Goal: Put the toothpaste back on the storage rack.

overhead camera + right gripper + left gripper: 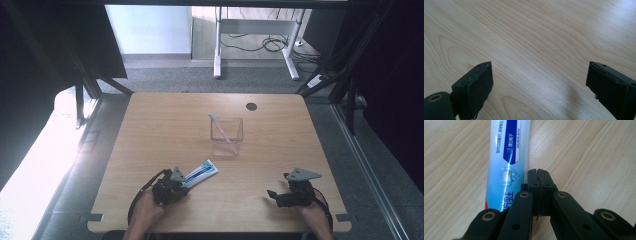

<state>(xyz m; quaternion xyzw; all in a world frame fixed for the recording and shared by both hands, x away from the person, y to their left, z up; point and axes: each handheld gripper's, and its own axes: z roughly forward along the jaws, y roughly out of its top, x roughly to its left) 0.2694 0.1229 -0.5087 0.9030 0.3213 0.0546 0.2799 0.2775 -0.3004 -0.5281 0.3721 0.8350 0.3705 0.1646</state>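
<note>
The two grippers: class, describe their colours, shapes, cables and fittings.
The left gripper and right gripper are black, each topped by a grey three-cornered plate, with a black cable trailing back past the wrist. Close up, the linkage arms carry brass-ringed pivot holes. No sleeves show on the forearms.

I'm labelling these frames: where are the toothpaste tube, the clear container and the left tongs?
toothpaste tube [506, 147], left gripper view, blue label panel.
clear container [226, 136], high view, front wall.
left tongs [539, 176], left gripper view, between the shut tips.

Left hand-held gripper [172, 189] sits at the toothpaste tube [201, 173]; clear container [227, 135] stands well apart.
</note>
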